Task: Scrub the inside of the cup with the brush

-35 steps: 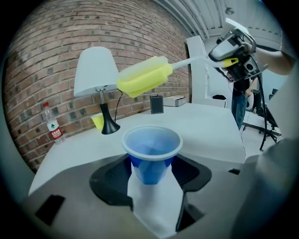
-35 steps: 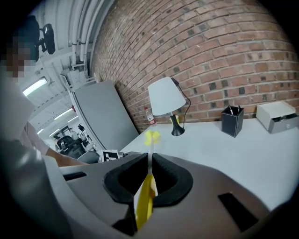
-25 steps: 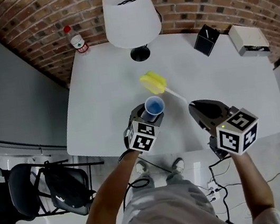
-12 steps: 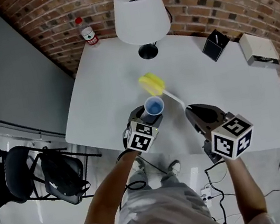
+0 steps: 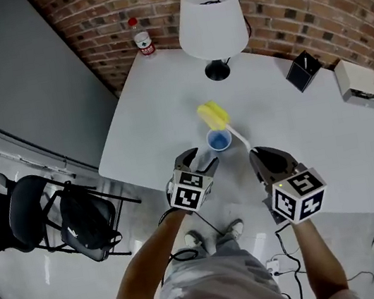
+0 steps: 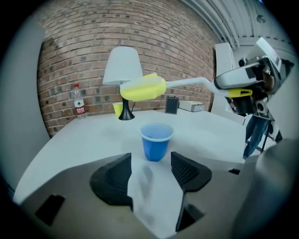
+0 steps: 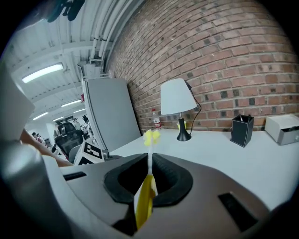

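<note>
A blue cup [image 5: 220, 140] stands upright on the white table [image 5: 160, 121]. My left gripper [image 5: 199, 159] sits just short of it, open, with nothing between its jaws. In the left gripper view the cup [image 6: 156, 140] is a little beyond the fingertips of the left gripper [image 6: 152, 161]. My right gripper [image 5: 264, 154] is shut on the white handle of the brush [image 5: 235, 132]. The brush's yellow sponge head [image 5: 212, 115] hangs just past the cup. The right gripper view shows the brush handle [image 7: 149, 161] pinched in the right gripper [image 7: 149, 167], with the sponge head [image 7: 151, 136] ahead.
A white lamp [image 5: 211, 23] stands at the table's far side, with a water bottle [image 5: 144, 44] at the far left corner. A black pen holder [image 5: 304, 71] and a white box [image 5: 359, 83] sit at the far right. Black chairs [image 5: 78, 221] stand off the table's left edge.
My left gripper let go of the cup and drew back towards me, leaving the cup standing on the table. The right gripper still holds the brush near the cup.
</note>
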Demonstrator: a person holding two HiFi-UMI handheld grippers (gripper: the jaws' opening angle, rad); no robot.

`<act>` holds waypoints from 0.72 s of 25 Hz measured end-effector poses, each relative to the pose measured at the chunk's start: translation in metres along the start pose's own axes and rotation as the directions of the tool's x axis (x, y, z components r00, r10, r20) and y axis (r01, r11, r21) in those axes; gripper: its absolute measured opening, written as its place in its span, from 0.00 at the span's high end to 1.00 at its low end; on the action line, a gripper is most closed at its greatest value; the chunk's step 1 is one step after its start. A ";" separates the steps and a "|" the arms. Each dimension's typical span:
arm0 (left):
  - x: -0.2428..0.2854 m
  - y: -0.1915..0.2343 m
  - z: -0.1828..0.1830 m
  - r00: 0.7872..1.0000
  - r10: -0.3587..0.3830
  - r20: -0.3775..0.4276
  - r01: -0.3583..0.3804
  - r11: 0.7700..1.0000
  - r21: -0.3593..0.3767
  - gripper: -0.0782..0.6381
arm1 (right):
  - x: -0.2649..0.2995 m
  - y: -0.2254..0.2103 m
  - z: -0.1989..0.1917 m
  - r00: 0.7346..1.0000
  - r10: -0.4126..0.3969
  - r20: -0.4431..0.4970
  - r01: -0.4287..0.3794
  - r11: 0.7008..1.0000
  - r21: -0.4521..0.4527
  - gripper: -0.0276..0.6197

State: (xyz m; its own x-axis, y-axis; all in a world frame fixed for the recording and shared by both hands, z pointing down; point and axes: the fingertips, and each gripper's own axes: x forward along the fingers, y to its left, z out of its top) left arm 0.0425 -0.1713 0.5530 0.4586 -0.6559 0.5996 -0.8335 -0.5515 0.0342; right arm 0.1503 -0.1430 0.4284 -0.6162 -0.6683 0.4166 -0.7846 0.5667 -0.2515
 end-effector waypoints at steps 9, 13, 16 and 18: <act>-0.074 0.004 0.032 0.987 0.007 0.159 -0.002 1.000 -0.031 0.62 | 0.006 0.051 0.012 0.994 -0.084 0.077 0.089 0.994 -0.062 0.92; -0.112 0.005 0.044 0.975 0.005 0.222 0.006 0.999 -0.051 0.75 | -0.001 0.078 0.014 0.985 -0.138 0.108 0.147 0.986 -0.076 0.92; -0.134 -0.005 0.042 0.969 -0.017 0.247 0.027 0.999 -0.038 0.78 | -0.014 0.097 0.010 0.975 -0.184 0.126 0.195 0.977 -0.088 0.92; -0.147 -0.013 0.040 0.966 -0.030 0.258 0.041 0.999 -0.035 0.80 | -0.023 0.108 0.007 0.968 -0.210 0.136 0.223 0.971 -0.087 0.92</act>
State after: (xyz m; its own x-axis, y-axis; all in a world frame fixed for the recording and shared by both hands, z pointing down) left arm -0.0015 -0.0887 0.4326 0.5477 -0.7496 0.3717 -0.8244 -0.5593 0.0868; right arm 0.0794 -0.0704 0.3857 -0.4410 -0.8318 0.3370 -0.8933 0.4430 -0.0757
